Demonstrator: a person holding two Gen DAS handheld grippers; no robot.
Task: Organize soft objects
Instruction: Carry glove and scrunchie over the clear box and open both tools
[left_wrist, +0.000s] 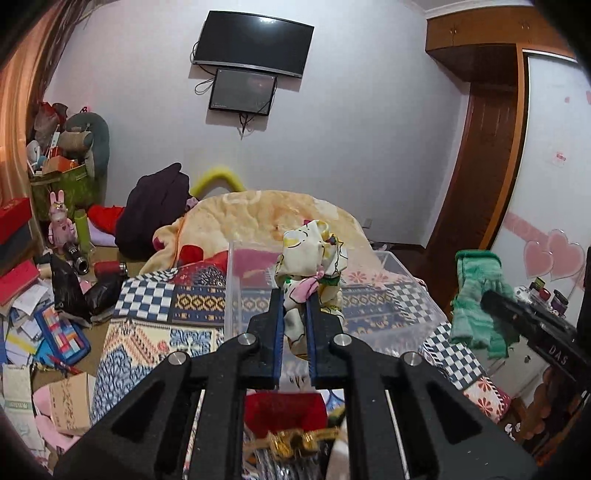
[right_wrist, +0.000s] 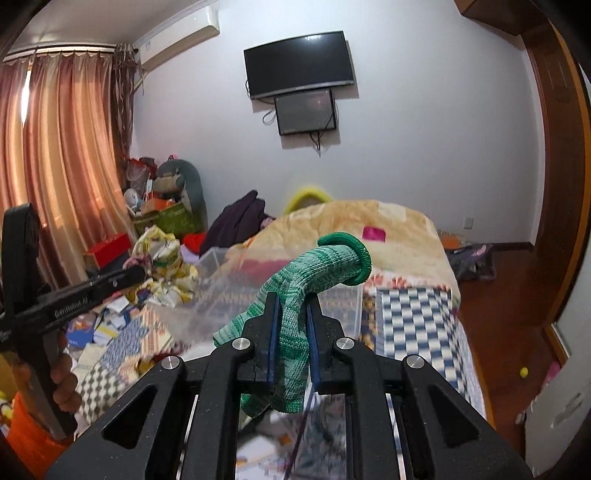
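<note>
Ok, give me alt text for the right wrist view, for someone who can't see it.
The right gripper is shut on a green knitted glove, held up above a clear plastic bin on a patchwork-covered bed. At left, the left gripper holds a floral cloth.

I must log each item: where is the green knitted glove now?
The green knitted glove hangs between the right gripper fingers, above the clear plastic bin on the bed.

Matte black left gripper (left_wrist: 295, 306), blue finger pads (left_wrist: 279, 332), silver screws; right gripper (right_wrist: 293, 314) identical.
</note>
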